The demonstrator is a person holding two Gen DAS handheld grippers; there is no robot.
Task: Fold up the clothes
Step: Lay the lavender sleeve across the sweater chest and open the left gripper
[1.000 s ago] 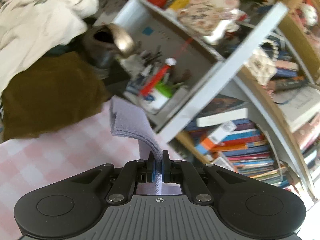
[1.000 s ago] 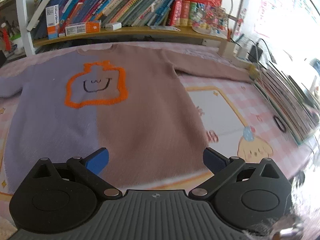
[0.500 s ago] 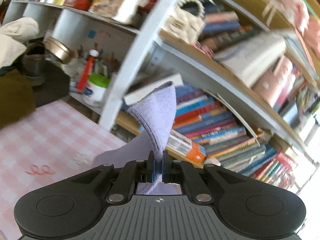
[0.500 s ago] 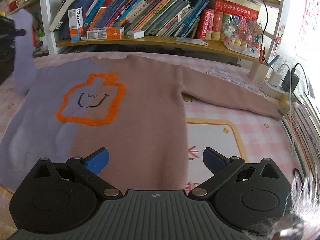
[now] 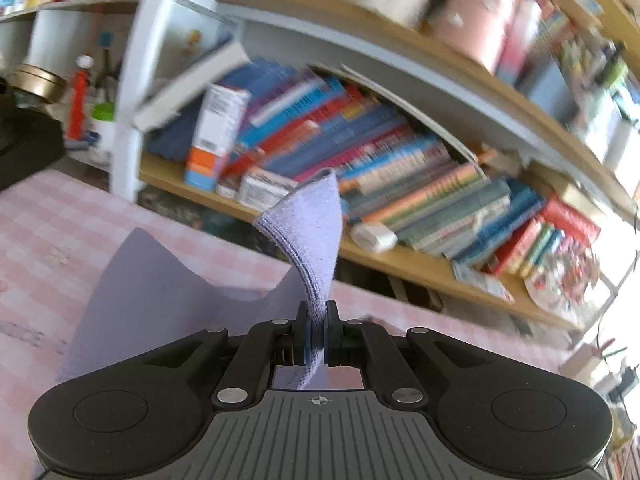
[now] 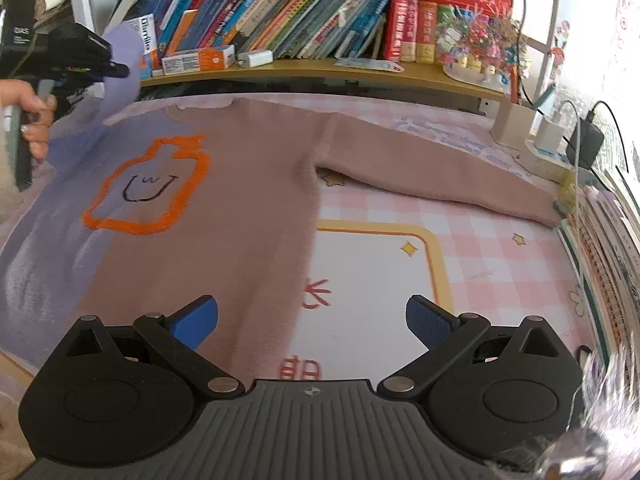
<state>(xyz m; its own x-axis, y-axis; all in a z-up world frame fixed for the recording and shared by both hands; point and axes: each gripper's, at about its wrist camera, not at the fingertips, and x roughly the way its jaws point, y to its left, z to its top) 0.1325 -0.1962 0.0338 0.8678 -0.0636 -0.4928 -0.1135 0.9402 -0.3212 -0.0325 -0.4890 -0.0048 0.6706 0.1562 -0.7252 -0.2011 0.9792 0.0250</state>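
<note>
A sweater (image 6: 248,200), half lilac and half dusty pink with an orange outline figure, lies flat on the pink checked table cover (image 6: 500,248). My left gripper (image 5: 316,330) is shut on the cuff of the lilac sleeve (image 5: 312,232) and holds it up above the table; it also shows in the right wrist view (image 6: 116,70) at the far left, held by a hand. The pink sleeve (image 6: 440,176) lies stretched out to the right. My right gripper (image 6: 312,320) is open and empty above the sweater's lower hem.
A bookshelf (image 6: 312,68) full of books runs along the table's far edge. A power strip with chargers (image 6: 560,144) and a stack of books (image 6: 608,240) sit at the right edge. Bottles and a jar (image 5: 80,96) stand on shelves at left.
My left gripper has lifted the lilac sleeve and swung it right, toward the sweater's body. My right gripper has drifted right along the hem and stays open.
</note>
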